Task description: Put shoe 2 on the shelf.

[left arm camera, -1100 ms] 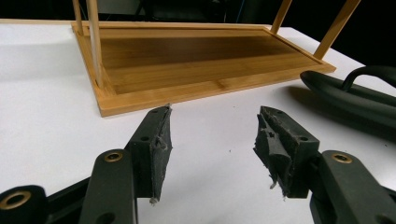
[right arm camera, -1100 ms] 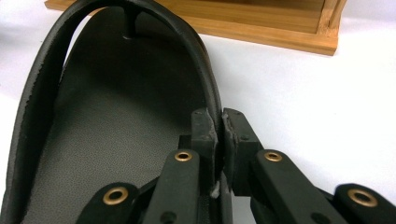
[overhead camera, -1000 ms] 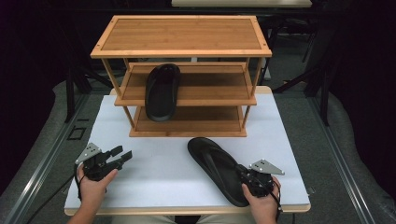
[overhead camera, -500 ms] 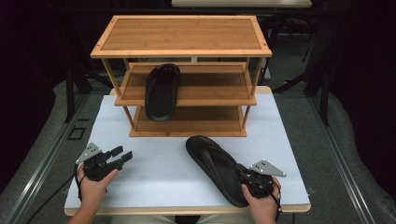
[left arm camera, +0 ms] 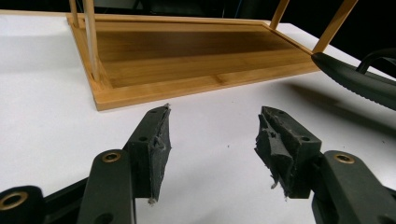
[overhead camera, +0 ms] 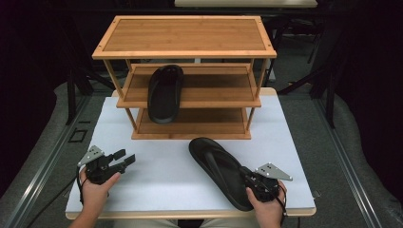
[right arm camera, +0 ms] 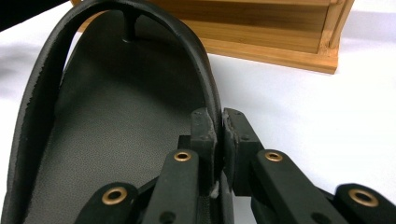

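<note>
Black flip-flop's (right arm camera: 116, 121) strap pinched in right tongs (right arm camera: 219, 122).

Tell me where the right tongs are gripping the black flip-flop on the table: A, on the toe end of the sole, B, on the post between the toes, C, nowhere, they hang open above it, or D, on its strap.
D: in the right gripper view the right tongs are shut on the strap of the flip-flop, near the side where it meets the sole.
</note>
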Motion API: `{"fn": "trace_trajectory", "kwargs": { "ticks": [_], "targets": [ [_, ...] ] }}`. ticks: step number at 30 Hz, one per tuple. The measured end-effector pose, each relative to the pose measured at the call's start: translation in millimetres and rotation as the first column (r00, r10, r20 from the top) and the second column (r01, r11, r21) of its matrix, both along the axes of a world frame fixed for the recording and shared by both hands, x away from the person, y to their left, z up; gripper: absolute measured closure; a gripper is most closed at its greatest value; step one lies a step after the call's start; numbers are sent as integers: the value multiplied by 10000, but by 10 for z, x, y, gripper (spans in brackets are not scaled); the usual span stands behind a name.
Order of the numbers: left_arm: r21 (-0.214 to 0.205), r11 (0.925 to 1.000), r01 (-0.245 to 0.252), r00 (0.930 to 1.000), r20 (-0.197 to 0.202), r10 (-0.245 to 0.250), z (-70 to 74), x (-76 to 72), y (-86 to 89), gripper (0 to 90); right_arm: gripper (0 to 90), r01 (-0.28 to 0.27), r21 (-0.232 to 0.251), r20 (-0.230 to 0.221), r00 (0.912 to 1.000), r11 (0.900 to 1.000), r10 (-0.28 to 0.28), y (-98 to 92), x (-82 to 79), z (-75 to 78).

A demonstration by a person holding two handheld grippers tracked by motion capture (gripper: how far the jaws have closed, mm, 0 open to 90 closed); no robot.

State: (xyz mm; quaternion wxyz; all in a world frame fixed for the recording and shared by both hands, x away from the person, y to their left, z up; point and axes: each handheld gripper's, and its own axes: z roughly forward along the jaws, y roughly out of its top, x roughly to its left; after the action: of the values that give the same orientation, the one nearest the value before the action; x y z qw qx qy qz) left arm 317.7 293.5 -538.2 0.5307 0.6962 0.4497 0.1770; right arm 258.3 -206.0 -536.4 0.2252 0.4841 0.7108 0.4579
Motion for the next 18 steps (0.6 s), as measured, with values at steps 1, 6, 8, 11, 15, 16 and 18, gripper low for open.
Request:
{"fn": "trace_trajectory", "kwargs": {
  "ticks": [1, 6, 8, 11, 15, 16, 18],
  "targets": [
    [14, 10000, 56, 10000, -75, -56, -3, 4, -1, 432, 828, -2, -26, 2, 10000, 10000, 2, -2, 3, -3],
    [56, 9998, 209, 9994, -276, -208, -22, 17, -10, 426, 827, 16, -1, 2, 10000, 10000, -16, -4, 4, -3],
    [67, 9996, 276, 9988, -399, -274, -29, 23, -18, 420, 824, -41, 80, 38, 10000, 10000, 41, -5, 11, -9],
    [127, 9994, 334, 9984, -461, -328, -39, 27, -32, 419, 820, -70, 111, 38, 10000, 9999, 69, 0, 19, -22],
    [117, 9994, 327, 9985, -447, -322, -33, 23, -25, 419, 814, -170, 50, -102, 9998, 9998, 170, 7, 23, -23],
    [107, 9995, 309, 9985, -446, -304, -34, 22, -23, 419, 813, -169, 55, -111, 9998, 9998, 169, 10, 22, -24],
    [133, 9994, 311, 9984, -468, -304, -33, 22, -15, 419, 810, -166, 60, -81, 9998, 9998, 166, 14, 20, -24]
  ]
}}
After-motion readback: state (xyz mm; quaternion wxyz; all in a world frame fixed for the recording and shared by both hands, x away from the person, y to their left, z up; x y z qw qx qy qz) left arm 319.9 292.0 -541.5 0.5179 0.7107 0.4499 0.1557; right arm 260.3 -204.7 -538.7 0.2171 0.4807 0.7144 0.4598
